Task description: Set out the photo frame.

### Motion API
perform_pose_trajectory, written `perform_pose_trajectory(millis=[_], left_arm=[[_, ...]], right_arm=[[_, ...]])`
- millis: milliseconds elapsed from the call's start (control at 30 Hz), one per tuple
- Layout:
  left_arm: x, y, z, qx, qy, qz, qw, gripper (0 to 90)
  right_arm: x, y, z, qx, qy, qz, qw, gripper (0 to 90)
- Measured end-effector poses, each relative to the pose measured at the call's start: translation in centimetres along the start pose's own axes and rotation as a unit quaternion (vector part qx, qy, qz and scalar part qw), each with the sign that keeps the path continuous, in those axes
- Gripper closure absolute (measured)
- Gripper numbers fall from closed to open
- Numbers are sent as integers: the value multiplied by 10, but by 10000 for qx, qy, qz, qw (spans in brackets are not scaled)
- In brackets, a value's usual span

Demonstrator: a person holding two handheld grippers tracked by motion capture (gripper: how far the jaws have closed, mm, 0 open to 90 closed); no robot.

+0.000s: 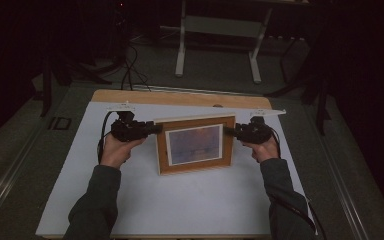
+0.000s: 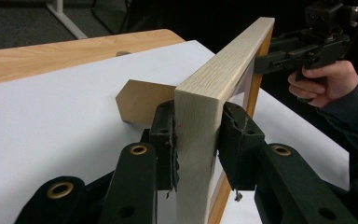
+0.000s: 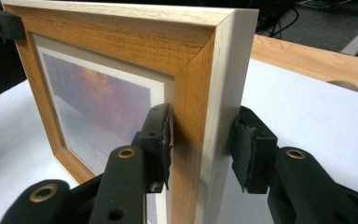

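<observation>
A wooden picture frame (image 1: 196, 145) with a dusky picture stands upright on the white sheet (image 1: 180, 200), its picture side toward me. My left gripper (image 1: 152, 129) is shut on the frame's left edge (image 2: 196, 135), one jaw on each face. My right gripper (image 1: 232, 131) is shut on the right edge (image 3: 203, 135) the same way. Behind the frame (image 2: 233, 65) a wooden back stand (image 2: 142, 100) pokes out. The right gripper (image 2: 265, 60) and its hand show at the far end in the left gripper view.
The white sheet covers a wooden table (image 1: 180, 97). Beyond the table stand a white metal stand (image 1: 220, 30) and dark cables (image 1: 130, 70) on the floor. Two small white strips (image 1: 120, 106) lie near the sheet's back edge.
</observation>
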State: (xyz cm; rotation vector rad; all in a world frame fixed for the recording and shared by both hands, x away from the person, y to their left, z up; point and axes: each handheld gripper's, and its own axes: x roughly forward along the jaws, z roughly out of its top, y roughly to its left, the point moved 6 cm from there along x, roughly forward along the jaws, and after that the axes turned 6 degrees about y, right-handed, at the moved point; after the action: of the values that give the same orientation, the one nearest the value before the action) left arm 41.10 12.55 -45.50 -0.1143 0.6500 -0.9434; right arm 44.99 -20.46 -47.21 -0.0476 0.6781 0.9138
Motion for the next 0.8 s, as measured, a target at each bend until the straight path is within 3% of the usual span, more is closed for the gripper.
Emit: perform_pose_trajectory(millis=[800], left_arm=[[4,3,0,-141,-70,-82,9998,662]], right_arm=[[-10,11,-13,8,30,-125,9999,628]])
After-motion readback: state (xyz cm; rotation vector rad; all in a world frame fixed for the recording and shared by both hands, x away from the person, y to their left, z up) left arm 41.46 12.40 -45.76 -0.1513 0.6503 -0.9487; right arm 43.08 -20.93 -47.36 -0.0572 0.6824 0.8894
